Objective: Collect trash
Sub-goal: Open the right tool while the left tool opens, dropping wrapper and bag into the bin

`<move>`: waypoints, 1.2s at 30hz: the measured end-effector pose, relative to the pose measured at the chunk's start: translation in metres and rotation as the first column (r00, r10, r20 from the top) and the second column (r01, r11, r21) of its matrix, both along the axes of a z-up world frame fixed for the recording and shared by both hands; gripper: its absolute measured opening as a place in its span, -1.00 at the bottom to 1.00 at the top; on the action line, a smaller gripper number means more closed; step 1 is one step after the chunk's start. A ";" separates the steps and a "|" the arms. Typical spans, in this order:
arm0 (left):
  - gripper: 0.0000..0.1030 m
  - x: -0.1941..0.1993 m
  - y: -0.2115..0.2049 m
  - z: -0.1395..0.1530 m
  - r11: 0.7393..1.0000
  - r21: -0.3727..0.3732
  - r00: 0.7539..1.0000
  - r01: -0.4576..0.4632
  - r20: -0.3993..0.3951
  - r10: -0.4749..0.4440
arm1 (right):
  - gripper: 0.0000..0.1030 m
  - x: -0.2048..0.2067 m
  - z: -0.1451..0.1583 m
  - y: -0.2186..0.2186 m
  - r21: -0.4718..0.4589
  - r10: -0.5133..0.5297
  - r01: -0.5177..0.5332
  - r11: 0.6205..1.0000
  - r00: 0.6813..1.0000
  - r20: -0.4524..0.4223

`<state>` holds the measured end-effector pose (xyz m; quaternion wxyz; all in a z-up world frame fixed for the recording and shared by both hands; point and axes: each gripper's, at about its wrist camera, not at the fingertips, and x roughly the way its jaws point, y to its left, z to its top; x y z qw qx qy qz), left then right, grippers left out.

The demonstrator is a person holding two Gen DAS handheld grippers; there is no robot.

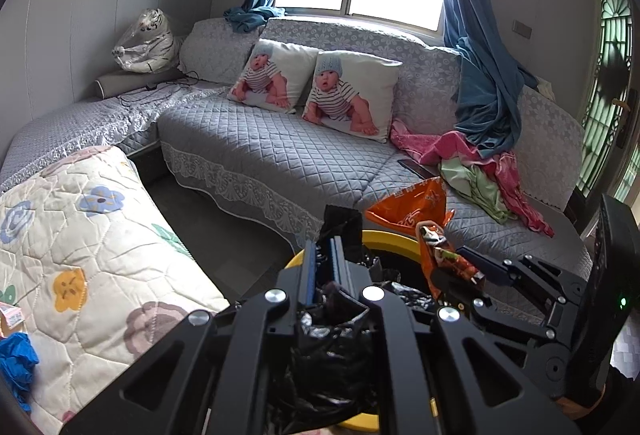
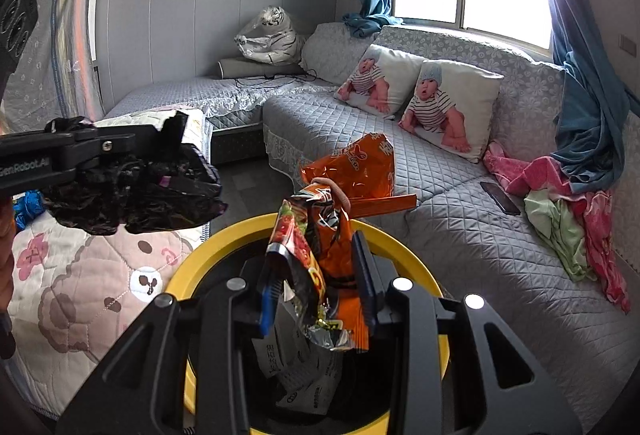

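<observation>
the step in hand looks like the drop: both grippers have trash over the yellow-rimmed bin (image 2: 400, 247), and nothing has been let go yet.

the right gripper (image 2: 320, 275) is clamped on a bunch of orange snack wrappers (image 2: 340, 195), its jaws held part-way apart by the bundle. the wrappers stick up past the fingertips and hang down behind them, right above the bin's dark mouth, where a white printed packet (image 2: 304, 375) already lies.

the left gripper (image 1: 324, 259) is pinched tight on crumpled black plastic film (image 1: 320, 355), which bunches between its fingers and back toward the camera. seen from the right wrist, that wad (image 2: 132, 191) hangs beside the bin's near-left rim, over the floral quilt (image 2: 80, 295) rather than squarely over the opening.

the next move probably calls for opening the right jaws, and carrying the left gripper further in over the opening before release, since light film could catch on the pads or drift.
</observation>
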<state>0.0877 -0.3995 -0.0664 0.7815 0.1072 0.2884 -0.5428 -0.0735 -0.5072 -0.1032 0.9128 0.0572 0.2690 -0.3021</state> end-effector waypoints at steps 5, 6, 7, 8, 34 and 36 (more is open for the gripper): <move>-0.86 -0.002 -0.017 -0.010 1.000 0.026 1.000 0.009 -0.019 -0.009 | -0.39 -0.002 -0.007 -0.004 0.018 -0.009 0.009 1.000 1.000 -0.015; -0.86 -0.002 -0.019 -0.011 1.000 0.027 1.000 0.009 -0.021 -0.008 | -0.38 -0.002 -0.008 -0.005 0.024 -0.013 0.013 1.000 1.000 -0.017; -0.86 -0.002 -0.021 -0.013 1.000 0.028 1.000 0.007 -0.024 -0.007 | -0.38 -0.003 -0.010 -0.006 0.029 -0.015 0.016 0.999 1.000 -0.021; -0.86 -0.002 -0.022 -0.013 1.000 0.030 1.000 0.006 -0.027 -0.005 | -0.38 -0.004 -0.011 -0.007 0.031 -0.018 0.019 0.999 1.000 -0.025; 0.26 0.017 -0.027 -0.029 0.995 0.043 0.988 -0.093 -0.122 0.098 | -0.05 -0.023 -0.012 -0.024 0.070 -0.083 0.084 0.994 0.996 -0.013; 0.35 0.019 -0.023 -0.028 0.994 0.030 0.985 -0.106 -0.134 0.109 | 0.02 -0.028 -0.010 -0.025 0.061 -0.100 0.100 0.993 0.995 -0.003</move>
